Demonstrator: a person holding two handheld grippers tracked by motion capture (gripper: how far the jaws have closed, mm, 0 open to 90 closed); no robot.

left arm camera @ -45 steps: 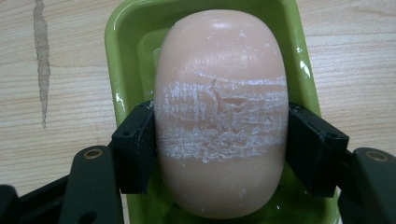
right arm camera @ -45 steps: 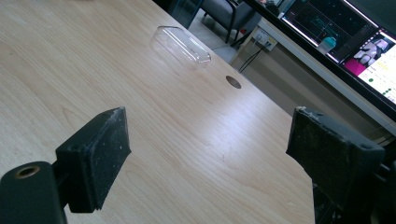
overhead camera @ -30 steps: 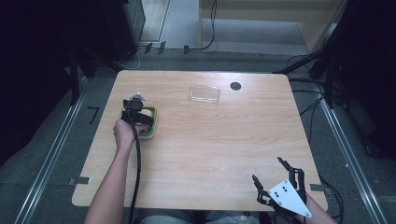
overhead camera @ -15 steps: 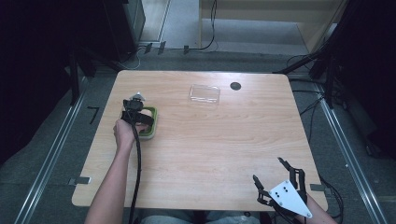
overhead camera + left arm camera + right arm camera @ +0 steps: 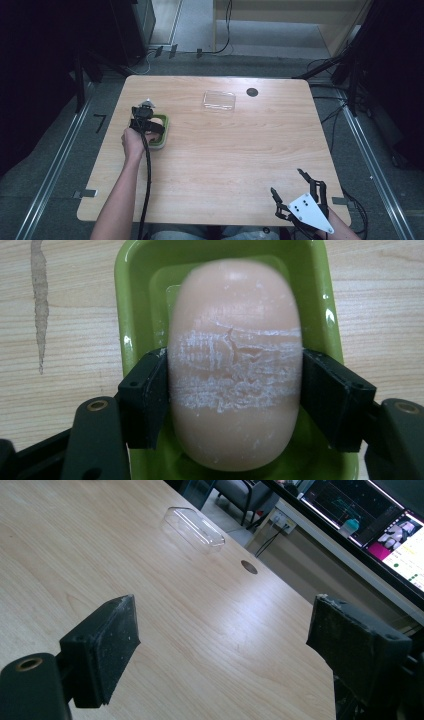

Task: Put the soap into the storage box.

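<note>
Your left tongs, black, pinch a pale peach soap bar banded with cracked white residue, over a lime-green dish. The surface shows light wood grain. Clear lid; dark round hole.

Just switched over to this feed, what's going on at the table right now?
A person works with a gripper in each hand. The left gripper has its jaws pressed against both sides of a pale bar of soap that sits in a green soap dish near the table's left side. The right gripper is open and holds nothing, near the front right corner. A clear plastic lid lies by itself toward the far edge.
</note>
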